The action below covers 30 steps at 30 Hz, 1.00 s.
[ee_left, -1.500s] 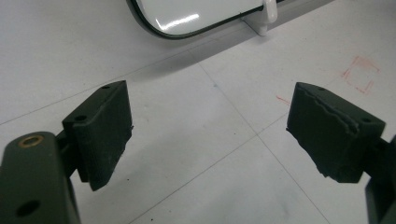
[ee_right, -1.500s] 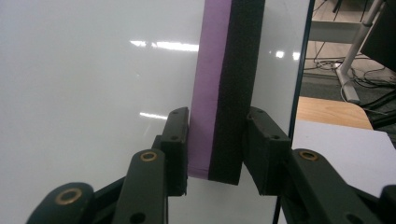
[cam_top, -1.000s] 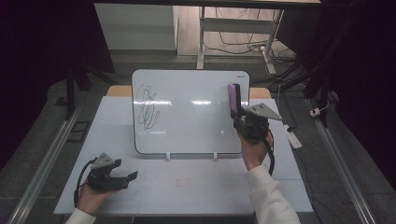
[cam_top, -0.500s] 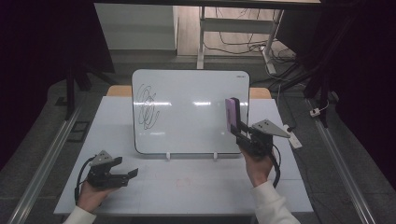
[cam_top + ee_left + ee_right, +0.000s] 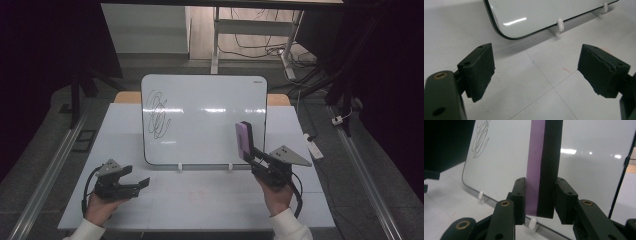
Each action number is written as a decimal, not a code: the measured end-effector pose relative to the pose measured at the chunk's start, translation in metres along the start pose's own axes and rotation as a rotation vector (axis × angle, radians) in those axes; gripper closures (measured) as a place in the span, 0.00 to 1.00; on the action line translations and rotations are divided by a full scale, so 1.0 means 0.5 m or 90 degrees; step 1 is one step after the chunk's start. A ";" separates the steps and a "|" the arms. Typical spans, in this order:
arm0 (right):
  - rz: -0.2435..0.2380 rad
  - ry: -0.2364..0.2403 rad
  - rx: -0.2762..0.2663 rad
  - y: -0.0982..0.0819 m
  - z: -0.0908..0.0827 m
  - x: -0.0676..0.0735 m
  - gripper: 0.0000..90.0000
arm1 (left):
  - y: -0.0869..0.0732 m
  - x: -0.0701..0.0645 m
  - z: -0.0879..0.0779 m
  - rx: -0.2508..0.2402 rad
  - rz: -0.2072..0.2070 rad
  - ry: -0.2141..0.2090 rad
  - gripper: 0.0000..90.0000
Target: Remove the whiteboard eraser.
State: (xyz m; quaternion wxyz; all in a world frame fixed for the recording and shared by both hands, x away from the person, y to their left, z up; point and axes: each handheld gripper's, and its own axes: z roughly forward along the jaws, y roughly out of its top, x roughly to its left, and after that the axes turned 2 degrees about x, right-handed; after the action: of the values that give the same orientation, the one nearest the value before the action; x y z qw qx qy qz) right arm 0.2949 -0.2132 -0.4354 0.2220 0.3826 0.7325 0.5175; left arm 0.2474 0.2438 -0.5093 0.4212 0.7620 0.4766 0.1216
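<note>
Two tools are in your hands over the white bench (image 5: 200, 200). At the left, your left tool (image 5: 131, 184) hovers low near the front edge, jaws spread wide with nothing between them; in the left gripper view its pads (image 5: 477, 71) frame bare bench surface, with the whiteboard's lower corner ahead. Moving right, the whiteboard (image 5: 205, 120) stands tilted back on small white clips (image 5: 180, 167), carrying a black scribble (image 5: 157, 114) in its upper left part. Further right, your right tool (image 5: 248, 154) is clenched on the eraser (image 5: 244, 140), a purple block with a black felt side, held upright just in front of the board's lower right area. In the right gripper view both pads (image 5: 520, 195) press the eraser (image 5: 544, 167) from either side, purple layer toward the scribble (image 5: 480, 137).
</note>
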 end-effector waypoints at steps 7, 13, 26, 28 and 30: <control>-0.002 0.027 0.031 -0.031 0.015 0.017 0.71 | 0.001 0.001 -0.001 0.001 0.006 -0.001 0.17; 0.001 0.061 0.052 -0.049 0.031 0.044 0.71 | 0.002 0.003 0.002 0.004 0.009 -0.004 0.17; -0.005 0.135 0.079 -0.063 0.070 0.089 0.71 | 0.012 -0.011 0.009 0.005 -0.008 -0.012 0.16; -0.002 0.140 0.080 -0.064 0.073 0.091 0.71 | 0.015 -0.012 0.007 0.000 -0.011 -0.009 0.16; -0.006 0.149 0.085 -0.066 0.080 0.101 0.71 | 0.016 -0.013 0.003 -0.005 -0.017 -0.010 0.16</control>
State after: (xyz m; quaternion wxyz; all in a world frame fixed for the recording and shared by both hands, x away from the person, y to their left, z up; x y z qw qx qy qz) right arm 0.2818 -0.1554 -0.4772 0.1112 0.3302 0.7878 0.5079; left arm 0.2500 0.2360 -0.5026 0.4293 0.7549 0.4830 0.1122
